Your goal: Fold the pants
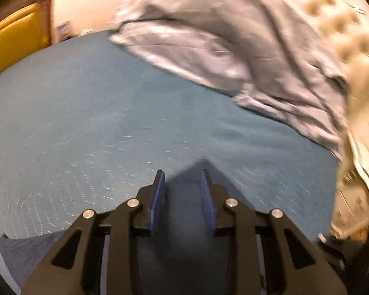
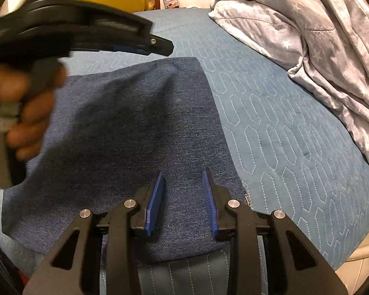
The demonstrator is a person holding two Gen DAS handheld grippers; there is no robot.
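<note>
In the right wrist view, a person's hand [image 2: 24, 113] at the left edge of the frame grips the handle of the left gripper [image 2: 168, 46], whose black body reaches in from the upper left and ends above the far edge of the folded dark blue denim pants [image 2: 115, 132]. From the side its jaws cannot be read there. The pants lie flat on the teal quilted bed cover [image 2: 283, 132] and fill the left and middle of the frame, with a frayed hem at the lower right. The right gripper [image 2: 183, 179], at the bottom centre, hangs over the near part of the pants with its blue pads apart and nothing between them, released. A crumpled grey star-patterned blanket [image 2: 319, 36] lies in the upper right.

In the blurred left wrist view, only a corner of the pants [image 1: 29, 243] shows at the lower left, behind the left gripper [image 1: 183, 174]. That gripper sits at the bottom centre over bare bed cover [image 1: 86, 113], its pads parted and empty. The blanket [image 1: 221, 44] is piled at the upper right.
</note>
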